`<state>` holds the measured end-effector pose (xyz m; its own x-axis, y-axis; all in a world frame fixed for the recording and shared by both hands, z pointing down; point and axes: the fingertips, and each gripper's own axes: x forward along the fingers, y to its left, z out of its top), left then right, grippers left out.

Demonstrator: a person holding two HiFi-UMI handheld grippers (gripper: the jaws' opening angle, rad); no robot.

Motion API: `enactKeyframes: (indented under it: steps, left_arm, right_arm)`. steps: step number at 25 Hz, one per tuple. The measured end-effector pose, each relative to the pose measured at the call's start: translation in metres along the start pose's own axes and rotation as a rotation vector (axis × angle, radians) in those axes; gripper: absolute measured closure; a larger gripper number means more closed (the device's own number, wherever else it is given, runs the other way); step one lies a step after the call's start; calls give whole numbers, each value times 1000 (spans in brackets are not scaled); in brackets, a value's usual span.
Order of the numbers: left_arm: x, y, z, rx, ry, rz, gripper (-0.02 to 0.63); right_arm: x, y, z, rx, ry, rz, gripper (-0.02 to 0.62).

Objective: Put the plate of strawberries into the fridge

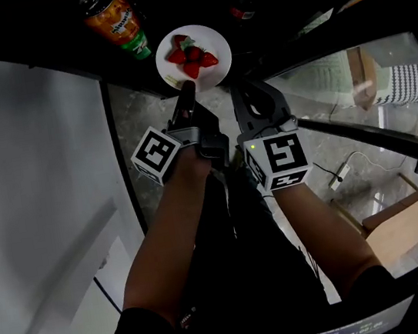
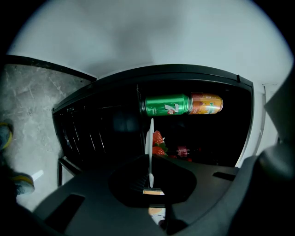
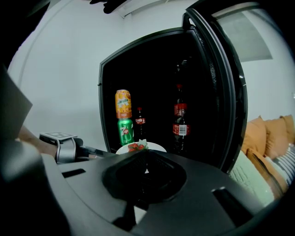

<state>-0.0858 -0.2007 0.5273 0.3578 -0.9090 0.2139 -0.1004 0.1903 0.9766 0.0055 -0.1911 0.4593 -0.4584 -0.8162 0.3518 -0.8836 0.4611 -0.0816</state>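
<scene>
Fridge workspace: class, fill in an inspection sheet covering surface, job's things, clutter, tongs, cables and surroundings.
Surface: fridge open, inside dark; shelf not made out.
Job's things: plate of strawberries, held in front of the open fridge.
Clutter: orange can over green can; bottles.
Tongs: left tongs shut on plate rim; right tongs beside the rim, state unclear.
Cables: white socket strip with lead on floor.
Surroundings: white wall, cushions.
</scene>
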Motion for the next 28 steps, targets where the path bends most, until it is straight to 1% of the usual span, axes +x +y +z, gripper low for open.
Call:
enactKeyframes:
  steps: [8, 12, 17, 25, 26, 28]
  left_arm:
    - [3, -3, 4, -20, -15, 6, 589]
    - [6, -8, 6, -33, -25, -11, 589]
    - [8, -12, 10, -22, -27, -12, 589]
    - [14, -17, 20, -26, -42, -22, 589]
    - [15, -19, 21, -31, -43, -27, 589]
    - [17, -24, 21, -65, -50, -54, 589]
  right_arm:
    - [2, -5, 7, 8, -7, -14, 591]
    - [2, -6, 8, 14, -4, -17, 591]
    - [2, -6, 8, 25, -1, -23, 591]
    - [4, -7, 13, 40, -10, -31, 591]
    - [4, -7, 14, 40, -11, -33, 591]
    - [4, -8, 15, 40, -14, -36, 591]
